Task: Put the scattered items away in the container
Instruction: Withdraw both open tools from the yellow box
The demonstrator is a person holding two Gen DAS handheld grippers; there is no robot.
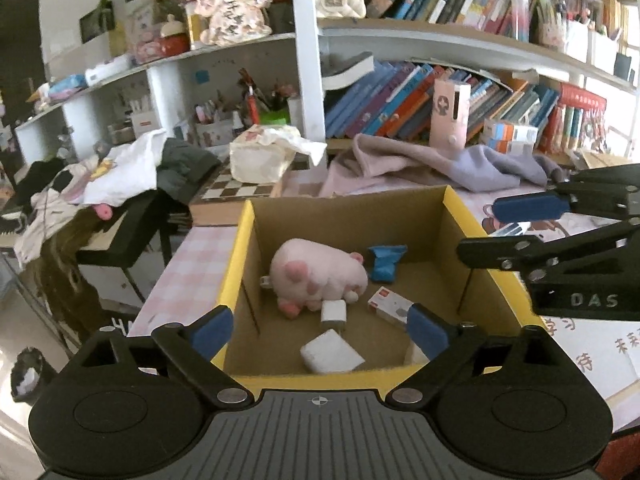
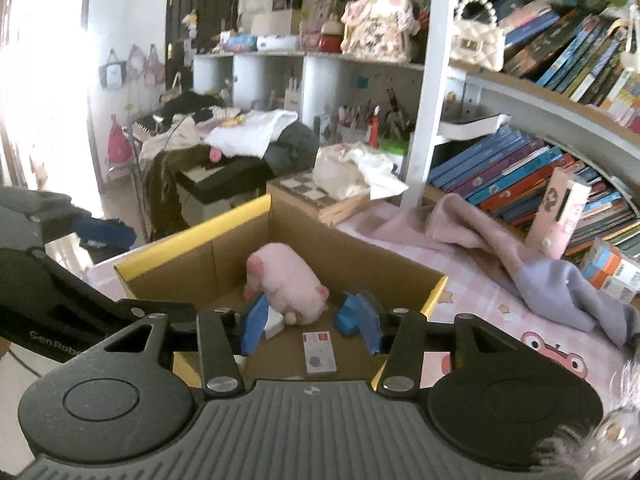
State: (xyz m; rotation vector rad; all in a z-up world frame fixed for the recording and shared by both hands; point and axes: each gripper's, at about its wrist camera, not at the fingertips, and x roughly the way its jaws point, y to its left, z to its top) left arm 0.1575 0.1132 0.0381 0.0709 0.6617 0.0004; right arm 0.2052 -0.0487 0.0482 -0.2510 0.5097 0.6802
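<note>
An open cardboard box [image 1: 352,210] with yellow rims stands on the pink checked table; it also shows in the right wrist view [image 2: 192,240]. Inside lie a pink plush pig [image 1: 316,276] [image 2: 286,280], a blue pouch [image 1: 385,262] [image 2: 347,316], a small red-and-white box [image 1: 390,305] [image 2: 319,351], a white charger plug [image 1: 333,313] and a white block [image 1: 332,351]. My left gripper [image 1: 320,330] is open and empty over the box's near rim. My right gripper [image 2: 314,326] is open and empty above the box; it also shows in the left wrist view [image 1: 508,228].
A grey-lilac cloth [image 2: 520,264] lies on the table right of the box, by a pink upright case [image 2: 560,216] and bookshelves [image 1: 440,100]. A chessboard [image 1: 240,190] with a tissue box [image 1: 260,156] sits behind. Clothes pile on a stand [image 1: 120,184] at left.
</note>
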